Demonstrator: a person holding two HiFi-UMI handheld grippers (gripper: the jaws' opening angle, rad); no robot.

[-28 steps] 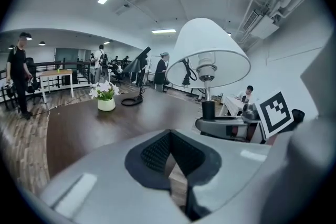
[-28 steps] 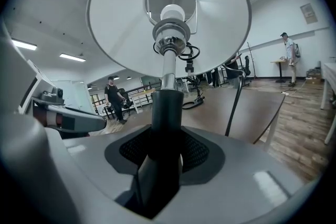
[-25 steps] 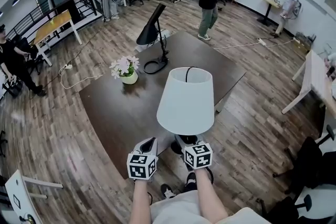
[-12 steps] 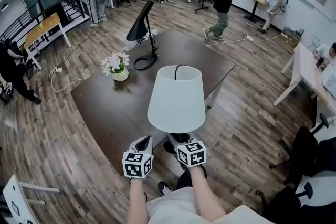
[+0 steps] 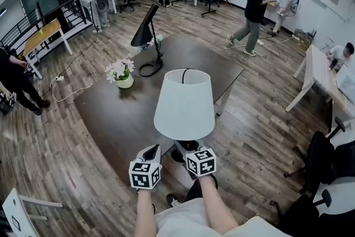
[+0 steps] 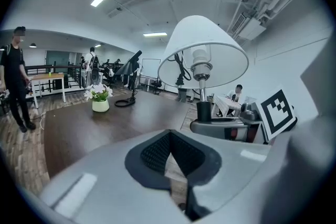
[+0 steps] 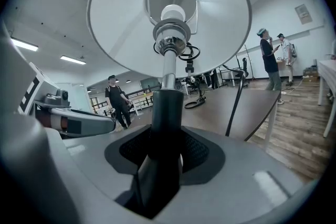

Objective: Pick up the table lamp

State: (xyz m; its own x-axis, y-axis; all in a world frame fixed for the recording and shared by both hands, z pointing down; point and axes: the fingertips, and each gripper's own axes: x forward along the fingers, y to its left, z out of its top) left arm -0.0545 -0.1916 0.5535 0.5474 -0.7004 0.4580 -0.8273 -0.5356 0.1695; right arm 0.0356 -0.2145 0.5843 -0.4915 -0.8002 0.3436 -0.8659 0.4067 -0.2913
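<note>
While my right gripper's [image 7: 164, 152] jaws clamp the table lamp's [image 5: 184, 104] black stem [image 7: 167, 113], my left gripper's [image 6: 170, 157] jaws sit closed and empty beside it.

The head view looks from above the person's forearms, forward and steeply down. It takes in the top of the table lamp [image 5: 184, 104] at the near edge of the dark table [image 5: 111, 114], then the far room. The left gripper view sits low, about at table height, close beside the lamp. It faces along the table toward the flower pot [image 6: 100, 99] and the black desk lamp [image 6: 130, 68] at the far end. The right gripper view sits very near the lamp's stem and faces up into the shade. All three views share the table lamp, the table and the black desk lamp.
</note>
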